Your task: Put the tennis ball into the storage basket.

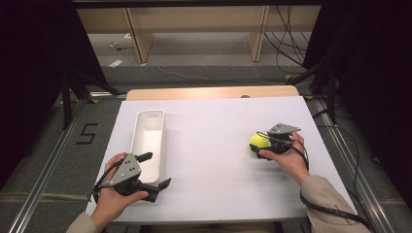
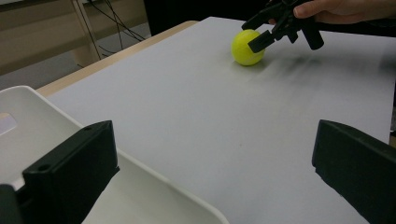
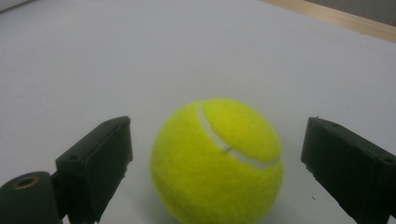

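A yellow tennis ball rests on the white tabletop at the right. My right gripper straddles it, one black jaw on each side. In the right gripper view the ball sits between the jaws of the right gripper with a gap on both sides, so the gripper is open. My left gripper is open and holds nothing, at the near end of a long white tray. The left gripper view looks between the jaws of the left gripper across the table to the ball and the right gripper.
The tray lies lengthwise on the left side of the table and looks empty. A wooden strip borders the table's far edge. Metal rails and cables run along both sides, with wooden shelving behind.
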`<move>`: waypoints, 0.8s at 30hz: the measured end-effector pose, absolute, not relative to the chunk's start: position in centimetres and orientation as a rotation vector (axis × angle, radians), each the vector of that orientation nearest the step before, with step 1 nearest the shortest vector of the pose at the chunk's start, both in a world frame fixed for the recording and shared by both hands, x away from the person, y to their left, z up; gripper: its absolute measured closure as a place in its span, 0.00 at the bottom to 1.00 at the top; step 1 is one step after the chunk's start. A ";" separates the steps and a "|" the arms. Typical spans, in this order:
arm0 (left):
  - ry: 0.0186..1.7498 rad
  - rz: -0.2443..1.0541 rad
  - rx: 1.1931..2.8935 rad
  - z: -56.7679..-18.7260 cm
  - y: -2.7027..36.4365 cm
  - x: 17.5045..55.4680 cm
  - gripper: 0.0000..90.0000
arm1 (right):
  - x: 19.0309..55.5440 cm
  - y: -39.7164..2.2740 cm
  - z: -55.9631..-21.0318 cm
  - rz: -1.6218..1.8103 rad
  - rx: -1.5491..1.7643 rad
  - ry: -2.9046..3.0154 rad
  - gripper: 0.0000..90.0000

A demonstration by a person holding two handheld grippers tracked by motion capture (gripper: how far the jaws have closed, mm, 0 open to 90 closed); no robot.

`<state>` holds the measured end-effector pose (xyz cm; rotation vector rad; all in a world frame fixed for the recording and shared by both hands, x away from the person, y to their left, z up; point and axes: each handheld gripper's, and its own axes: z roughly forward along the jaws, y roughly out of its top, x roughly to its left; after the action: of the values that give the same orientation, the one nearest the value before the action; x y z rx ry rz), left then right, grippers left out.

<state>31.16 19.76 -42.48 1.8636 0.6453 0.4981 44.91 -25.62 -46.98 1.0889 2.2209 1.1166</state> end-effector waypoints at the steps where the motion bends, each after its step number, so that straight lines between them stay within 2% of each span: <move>1: 0.646 0.498 1.864 -42.5 19.8 31.2 0.00 | 45.0 -25.6 -47.0 1.113 1.090 2.224 0.12; 24: 0.642 0.493 1.865 -42.5 19.7 31.2 0.00 | 45.4 -25.5 -47.9 1.077 1.133 2.262 0.26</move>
<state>31.16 19.70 -42.53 1.8654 0.6416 0.4930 45.39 -25.51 -47.88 1.1332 2.2618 1.0773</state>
